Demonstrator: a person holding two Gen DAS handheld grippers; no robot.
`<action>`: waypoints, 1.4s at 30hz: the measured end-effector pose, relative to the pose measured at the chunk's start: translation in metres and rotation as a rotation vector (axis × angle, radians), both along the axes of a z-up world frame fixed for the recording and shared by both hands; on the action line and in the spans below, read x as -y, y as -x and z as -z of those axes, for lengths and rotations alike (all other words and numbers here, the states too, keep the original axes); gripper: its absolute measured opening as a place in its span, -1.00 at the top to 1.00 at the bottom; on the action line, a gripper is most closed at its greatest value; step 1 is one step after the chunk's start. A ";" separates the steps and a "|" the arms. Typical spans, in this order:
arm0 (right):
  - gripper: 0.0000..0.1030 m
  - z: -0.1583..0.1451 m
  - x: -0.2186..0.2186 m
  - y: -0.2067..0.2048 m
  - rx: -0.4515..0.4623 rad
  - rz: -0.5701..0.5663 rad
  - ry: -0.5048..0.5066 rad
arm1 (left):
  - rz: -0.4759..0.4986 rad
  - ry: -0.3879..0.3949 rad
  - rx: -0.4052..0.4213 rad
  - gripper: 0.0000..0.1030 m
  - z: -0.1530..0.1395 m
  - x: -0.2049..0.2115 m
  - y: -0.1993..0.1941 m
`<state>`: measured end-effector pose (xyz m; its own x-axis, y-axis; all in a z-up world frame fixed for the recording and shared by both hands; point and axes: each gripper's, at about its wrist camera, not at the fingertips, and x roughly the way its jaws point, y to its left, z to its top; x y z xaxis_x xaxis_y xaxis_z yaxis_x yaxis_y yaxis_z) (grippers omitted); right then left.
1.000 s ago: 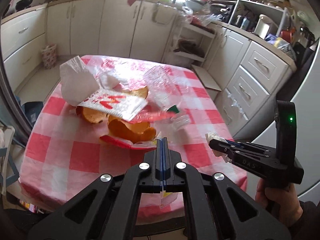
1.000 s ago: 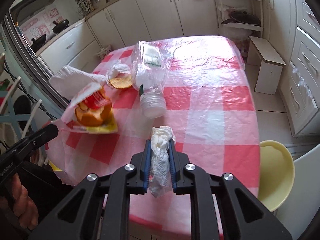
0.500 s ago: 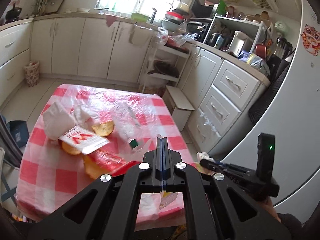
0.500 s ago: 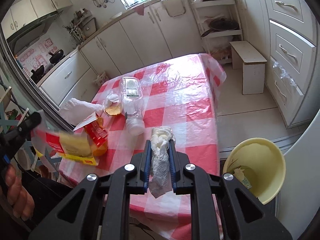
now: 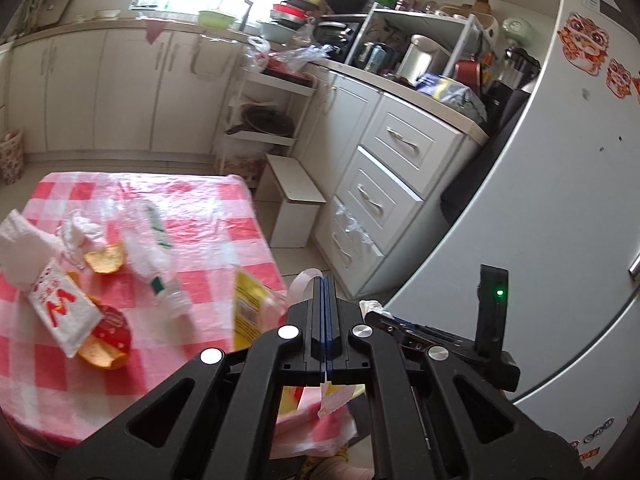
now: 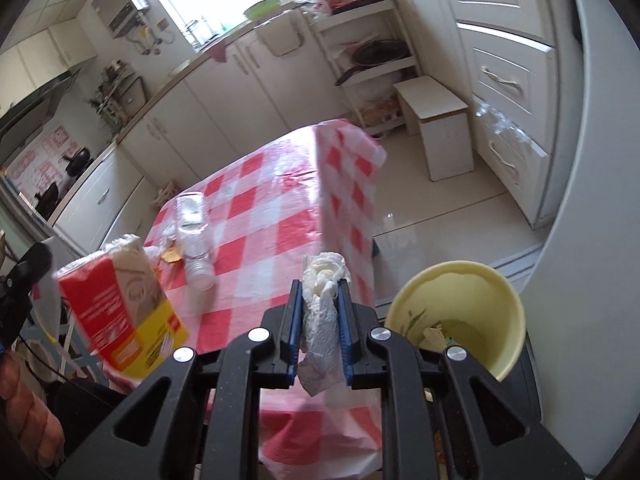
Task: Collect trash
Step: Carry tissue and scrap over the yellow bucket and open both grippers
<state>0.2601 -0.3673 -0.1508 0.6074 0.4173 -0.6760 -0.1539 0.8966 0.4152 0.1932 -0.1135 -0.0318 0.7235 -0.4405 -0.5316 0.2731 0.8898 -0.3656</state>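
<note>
Since a second ago you have swung both grippers off the table toward the yellow bin on the floor, which now sits just right of the right gripper and below it, with a few scraps already in the bottom.

You carry both loads at once, which looks like a way to save a trip: the bin stands beside the table's near corner, so one swing can bring both pieces over it. The table keeps the rest of the trash: a clear plastic bottle lying on its side, a white paper bag with red print over orange peel, a second peel and a crumpled tissue.

Your left gripper is clamped fully together on the thin edge of a red and yellow wrapper; from the right view it hangs broadside, out past the table's near edge, left of the right gripper and well apart from the bin.

Your right gripper is closed narrowly around a twisted white paper towel, which runs lengthwise between the fingers and pokes out at the tip. It sits near the bin's rim, not yet over the opening, so I judge it goes in first.
</note>
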 end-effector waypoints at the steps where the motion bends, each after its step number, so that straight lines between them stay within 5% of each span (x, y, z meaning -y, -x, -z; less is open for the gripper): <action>1: 0.66 0.001 0.005 0.000 -0.006 0.014 -0.003 | 0.019 0.001 0.000 0.99 0.000 0.011 -0.004; 12: 0.64 0.061 0.053 -0.022 -0.176 0.132 -0.029 | 0.132 0.025 -0.052 0.99 0.027 0.090 -0.038; 19: 0.32 0.096 0.077 -0.036 -0.285 0.209 -0.113 | 0.153 0.006 -0.129 0.99 0.066 0.126 -0.069; 22: 0.11 0.091 0.082 -0.035 -0.271 0.218 -0.114 | 0.160 -0.002 -0.159 0.99 0.081 0.136 -0.077; 34: -0.04 0.013 0.122 0.004 -0.014 0.399 -0.040 | 0.188 -0.059 -0.259 0.99 0.142 0.187 -0.105; 42: -0.04 0.010 0.131 0.001 -0.003 0.400 -0.082 | 0.170 -0.130 -0.343 0.99 0.190 0.218 -0.125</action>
<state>0.2586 -0.4979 -0.1604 0.7307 0.2014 -0.6523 0.2017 0.8492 0.4881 0.3187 -0.3313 -0.2215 0.4168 -0.4523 -0.7885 0.3024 0.8870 -0.3490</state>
